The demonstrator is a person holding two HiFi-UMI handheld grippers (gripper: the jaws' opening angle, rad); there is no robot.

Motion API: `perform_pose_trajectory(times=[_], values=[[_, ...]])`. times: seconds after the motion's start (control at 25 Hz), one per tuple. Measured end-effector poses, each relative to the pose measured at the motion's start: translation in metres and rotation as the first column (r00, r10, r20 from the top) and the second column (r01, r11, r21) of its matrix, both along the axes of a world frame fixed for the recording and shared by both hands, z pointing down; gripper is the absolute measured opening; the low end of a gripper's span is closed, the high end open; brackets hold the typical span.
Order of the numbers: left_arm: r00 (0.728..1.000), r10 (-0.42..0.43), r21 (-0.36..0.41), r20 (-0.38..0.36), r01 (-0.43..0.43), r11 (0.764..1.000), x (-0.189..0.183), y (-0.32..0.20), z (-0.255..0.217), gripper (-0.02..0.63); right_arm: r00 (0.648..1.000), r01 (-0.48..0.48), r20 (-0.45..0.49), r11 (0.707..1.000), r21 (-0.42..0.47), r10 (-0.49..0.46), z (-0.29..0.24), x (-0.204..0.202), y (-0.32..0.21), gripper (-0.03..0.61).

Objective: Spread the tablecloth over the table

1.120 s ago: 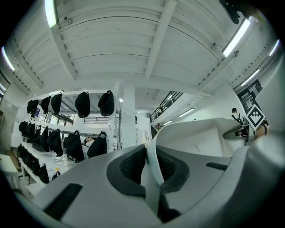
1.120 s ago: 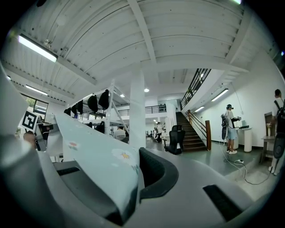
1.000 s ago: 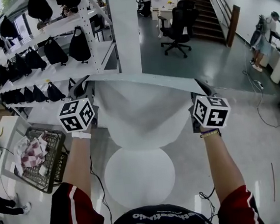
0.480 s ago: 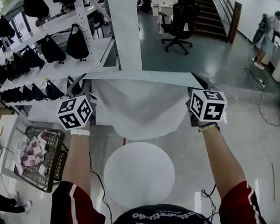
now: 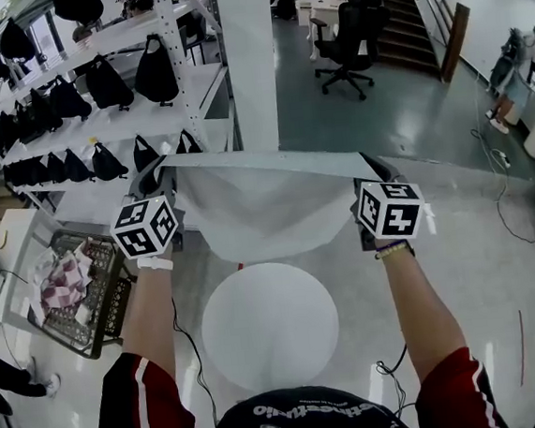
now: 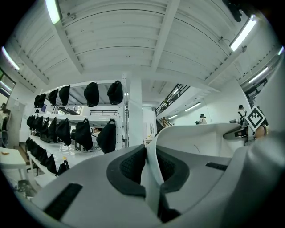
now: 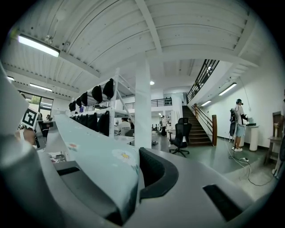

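Note:
A pale tablecloth [image 5: 267, 208] with small flower prints hangs stretched between my two grippers, just beyond a round white table [image 5: 269, 324]. My left gripper [image 5: 156, 179] is shut on the cloth's left top corner. In the left gripper view the cloth [image 6: 200, 138] is pinched between the dark pads [image 6: 129, 167]. My right gripper [image 5: 368, 168] is shut on the right top corner. In the right gripper view the cloth [image 7: 89, 147] runs off to the left from the jaws. The top edge is taut and about level, and the hem hangs just past the table's far rim.
A white shelving rack [image 5: 96, 93] with black bags stands at the far left, and a white pillar [image 5: 248, 60] behind the cloth. A wire basket [image 5: 68, 293] of cloths sits left of the table. An office chair [image 5: 349, 36], stairs and a person [image 5: 516, 53] are at the far right.
Both grippers have sunk a little, with the cloth still stretched between them. The hem, which overlapped the table's far edge, now hangs just beyond it.

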State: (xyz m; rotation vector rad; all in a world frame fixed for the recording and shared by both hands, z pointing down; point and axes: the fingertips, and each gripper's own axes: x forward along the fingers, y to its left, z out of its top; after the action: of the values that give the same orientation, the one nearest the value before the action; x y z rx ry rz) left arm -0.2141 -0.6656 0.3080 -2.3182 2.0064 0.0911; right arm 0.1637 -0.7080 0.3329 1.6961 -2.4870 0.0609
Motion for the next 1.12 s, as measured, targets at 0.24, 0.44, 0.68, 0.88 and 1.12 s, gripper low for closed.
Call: perform_pose_trajectory(times=[0.24,0.44,0.68,0.88,1.12], values=[[1.000,0.002,-0.034,0.003,-0.002,0.999,-0.013,0.028,0.027,0.026,0.999,0.015,-0.030,0.999,-0.044,-0.016,0.025,-0.013,0.021,0.029],[1.000,0.016,-0.060,-0.014,-0.017,0.998,-0.023,0.056,0.051,0.026,0.998,0.014,-0.059,0.999,-0.041,-0.016,0.030,-0.022,0.044,0.029],[0.999,0.043,-0.084,-0.022,-0.045,0.996,-0.020,0.086,0.067,0.026,0.999,-0.005,-0.054,0.999,-0.040,0.003,0.032,-0.017,0.076,0.029],[0.998,0.055,-0.086,-0.028,-0.057,0.995,-0.023,0.109,0.070,0.026,0.999,-0.012,-0.044,0.998,-0.062,0.010,0.044,-0.019,0.101,0.029],[0.997,0.073,-0.118,-0.034,-0.077,0.990,-0.025,0.145,0.089,0.026,0.999,-0.018,-0.041,0.996,-0.088,0.015,0.058,-0.022,0.134,0.029]])
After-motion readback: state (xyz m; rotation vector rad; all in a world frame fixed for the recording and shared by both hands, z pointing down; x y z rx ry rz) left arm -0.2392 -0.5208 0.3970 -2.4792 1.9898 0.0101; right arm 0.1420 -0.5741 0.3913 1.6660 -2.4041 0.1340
